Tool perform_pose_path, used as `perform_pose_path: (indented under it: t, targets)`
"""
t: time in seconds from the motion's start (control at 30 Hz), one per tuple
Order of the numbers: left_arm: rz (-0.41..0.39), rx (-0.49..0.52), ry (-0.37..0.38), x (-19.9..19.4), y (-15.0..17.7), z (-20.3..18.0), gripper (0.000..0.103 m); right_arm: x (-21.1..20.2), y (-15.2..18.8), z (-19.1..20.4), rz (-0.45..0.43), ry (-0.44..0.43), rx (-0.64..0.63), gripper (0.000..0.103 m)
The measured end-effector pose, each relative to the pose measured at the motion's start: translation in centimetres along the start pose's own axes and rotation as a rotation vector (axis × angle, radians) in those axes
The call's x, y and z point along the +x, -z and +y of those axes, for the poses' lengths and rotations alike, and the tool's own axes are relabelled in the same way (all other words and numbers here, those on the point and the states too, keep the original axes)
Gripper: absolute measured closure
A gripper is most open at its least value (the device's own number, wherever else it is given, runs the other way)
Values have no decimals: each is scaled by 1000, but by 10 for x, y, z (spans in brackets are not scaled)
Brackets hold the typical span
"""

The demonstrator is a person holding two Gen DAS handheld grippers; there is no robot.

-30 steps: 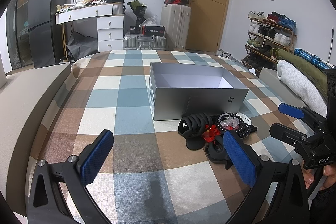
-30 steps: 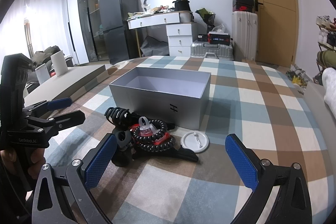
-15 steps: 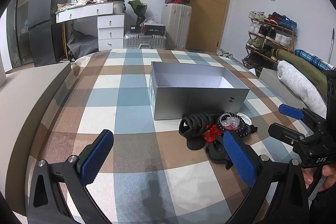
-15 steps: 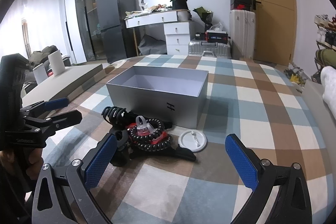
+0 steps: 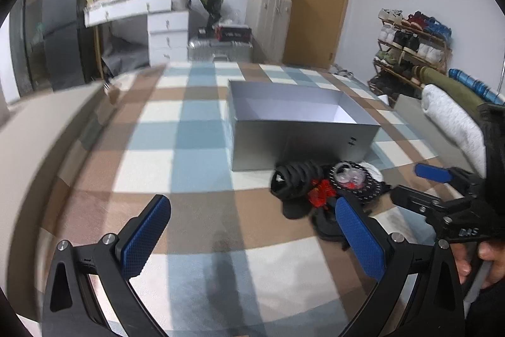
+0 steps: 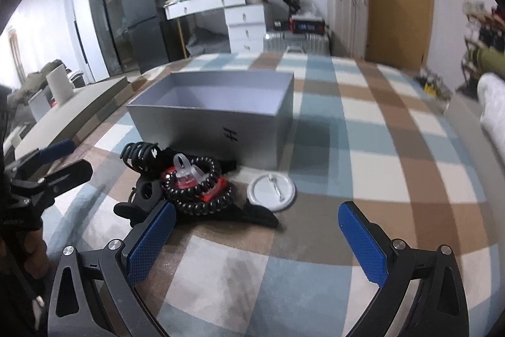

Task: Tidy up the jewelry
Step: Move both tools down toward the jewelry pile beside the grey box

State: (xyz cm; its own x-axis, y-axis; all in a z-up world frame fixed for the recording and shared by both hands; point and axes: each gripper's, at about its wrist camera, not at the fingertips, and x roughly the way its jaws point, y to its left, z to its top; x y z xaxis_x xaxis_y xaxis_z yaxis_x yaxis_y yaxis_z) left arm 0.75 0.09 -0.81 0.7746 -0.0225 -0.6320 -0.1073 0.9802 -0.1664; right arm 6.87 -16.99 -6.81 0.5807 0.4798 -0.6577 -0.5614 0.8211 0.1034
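A pile of hair and jewelry pieces lies on the checked blanket just in front of an open grey box. In the right wrist view the pile shows a black claw clip, a black coil band, a clear clip, something red and a white round badge. My left gripper is open, low over the blanket, left of the pile; its right pad is close to the pile. My right gripper is open, just short of the badge. Nothing is held.
The checked blanket spreads wide to the right of the grey box. Each gripper shows in the other's view: right gripper, left gripper. Rolled bedding lies at the right edge. Drawers, suitcases and a shoe rack stand beyond.
Both views have shifted and blurred. The box and pile look larger and nearer in both, most in the right wrist view. Both grippers stay open.
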Motion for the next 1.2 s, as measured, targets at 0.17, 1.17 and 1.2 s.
perform_pose_path:
  t: [0.17,1.17,1.2]
  targets:
    - [21,5,6,0,-1,-5,1,3,-7,-14,28,-5,58,11]
    - [73,45,22,4,1,-13,1,33,2,36,197,6,-125,13]
    - [74,45,22,5,1,-13,1,34,2,38,203,8,-131,11]
